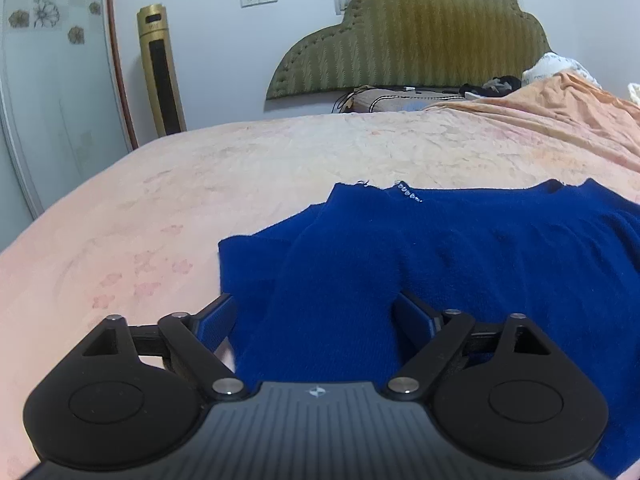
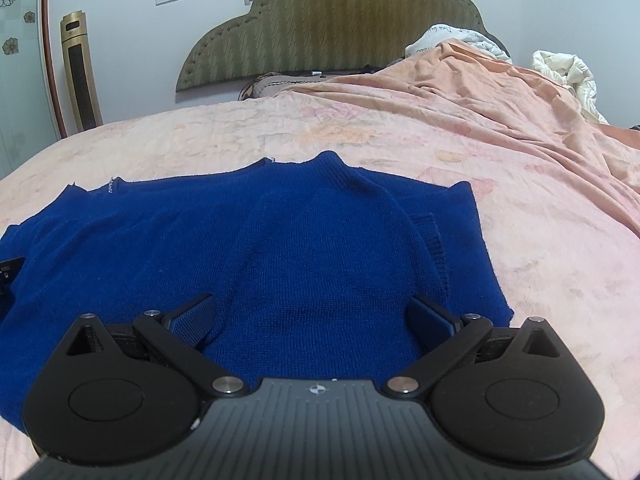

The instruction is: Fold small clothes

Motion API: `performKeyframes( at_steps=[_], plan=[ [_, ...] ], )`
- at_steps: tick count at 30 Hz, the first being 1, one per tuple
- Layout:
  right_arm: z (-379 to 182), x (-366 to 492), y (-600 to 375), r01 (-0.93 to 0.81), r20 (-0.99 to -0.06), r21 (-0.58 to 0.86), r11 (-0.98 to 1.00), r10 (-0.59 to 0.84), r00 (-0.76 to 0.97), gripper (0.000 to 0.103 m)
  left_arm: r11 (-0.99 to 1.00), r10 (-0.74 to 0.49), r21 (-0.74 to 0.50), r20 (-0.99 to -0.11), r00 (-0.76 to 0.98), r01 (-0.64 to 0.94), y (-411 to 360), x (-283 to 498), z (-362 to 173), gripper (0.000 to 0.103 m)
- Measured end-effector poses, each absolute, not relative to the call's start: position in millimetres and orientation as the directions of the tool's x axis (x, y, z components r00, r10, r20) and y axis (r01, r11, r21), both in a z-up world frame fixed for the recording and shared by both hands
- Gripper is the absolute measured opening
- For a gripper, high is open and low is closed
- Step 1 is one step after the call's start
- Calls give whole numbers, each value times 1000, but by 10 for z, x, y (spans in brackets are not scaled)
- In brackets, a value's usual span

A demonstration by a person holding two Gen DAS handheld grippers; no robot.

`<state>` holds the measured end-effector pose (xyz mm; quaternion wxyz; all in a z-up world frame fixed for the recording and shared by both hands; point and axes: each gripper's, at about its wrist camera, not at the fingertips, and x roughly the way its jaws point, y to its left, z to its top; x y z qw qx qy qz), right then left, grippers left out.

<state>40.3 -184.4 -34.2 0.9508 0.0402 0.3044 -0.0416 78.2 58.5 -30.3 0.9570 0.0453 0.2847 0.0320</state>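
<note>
A dark blue knit sweater [image 1: 460,248] lies flat on the pink bed sheet [image 1: 168,208], with a row of small clear beads [image 1: 408,193] at its far edge. One sleeve [image 1: 320,280] is folded in over the body. It runs between the fingers of my left gripper [image 1: 316,310], which stands wide open just above the cloth. In the right wrist view the sweater [image 2: 160,240] fills the middle, and its other sleeve [image 2: 340,232] is folded inward with the ribbed cuff [image 2: 437,248] showing. My right gripper [image 2: 312,314] is open over that sleeve, its pads clear of the knit.
A green padded headboard [image 1: 420,40] and a pillow [image 1: 392,100] close the far end of the bed. An orange quilt [image 2: 500,100] is heaped at the right beside a white duvet [image 2: 568,68]. A gold tower unit [image 1: 160,68] stands by the left wall.
</note>
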Motion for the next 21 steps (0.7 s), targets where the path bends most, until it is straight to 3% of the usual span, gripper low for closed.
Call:
performKeyframes(
  at_steps=[3,8,21],
  plan=[
    [-346,399,-1845,107,-582,51,993,-57,811,103,996,90,63,-563,821,-66,666,813,-321,102],
    [-347,407,-1840,108,-582,51,993,-58,811,103,989,14,-109,-598,802,-99,866,843,-374,103],
    [-349,410,-1838,107,-584,48,993,-59,810,103,988,4,-123,-594,804,-96,872,824,-380,103]
  ],
)
